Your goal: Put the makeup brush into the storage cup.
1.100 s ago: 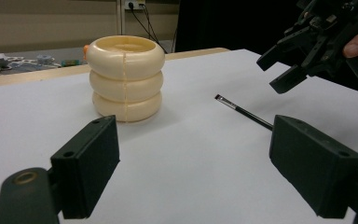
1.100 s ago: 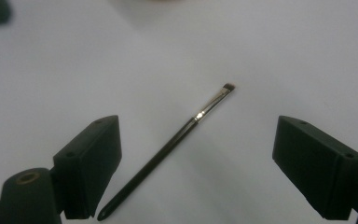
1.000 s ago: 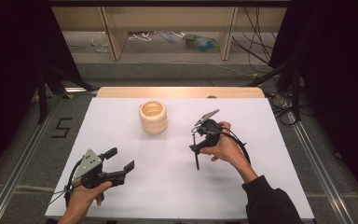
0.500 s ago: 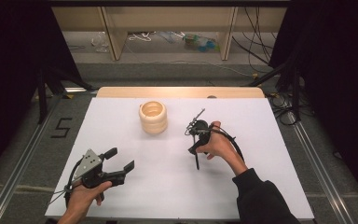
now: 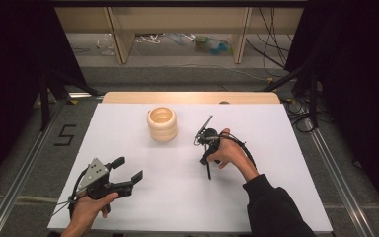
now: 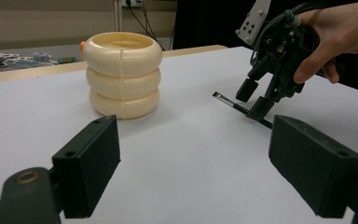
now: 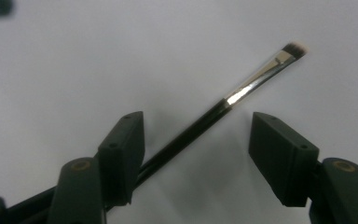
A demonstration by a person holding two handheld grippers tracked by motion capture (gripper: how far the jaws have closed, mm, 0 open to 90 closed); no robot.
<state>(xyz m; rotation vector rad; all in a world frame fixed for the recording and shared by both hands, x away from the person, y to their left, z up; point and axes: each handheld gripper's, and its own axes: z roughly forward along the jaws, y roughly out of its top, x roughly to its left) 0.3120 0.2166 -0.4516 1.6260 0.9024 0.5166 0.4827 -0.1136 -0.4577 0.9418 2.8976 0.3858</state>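
A thin black makeup brush (image 7: 242,91) with a silver ferrule lies flat on the white table (image 5: 276,128). My right gripper (image 5: 206,154) points down over it, and its jaws have just been closing. The handle (image 6: 226,100) runs between the jaws close to one pad (image 7: 123,149), while the other pad stands clear of it. A cream ribbed holder (image 5: 162,124) made of three stacked rings stands upright to the left of that hand. My left gripper (image 5: 128,168) rests open and empty near the front left, aimed toward the holder (image 6: 122,74).
A wooden strip (image 5: 187,97) borders the table's far edge, and behind it a shelf holds cables and clutter. Metal rails run along both sides of the table. A "5" mark (image 5: 65,134) is on the floor at the left.
My right gripper has sunk toward the table and shifted slightly left over the brush, with its jaws narrower than before. The left gripper and the holder have kept still.
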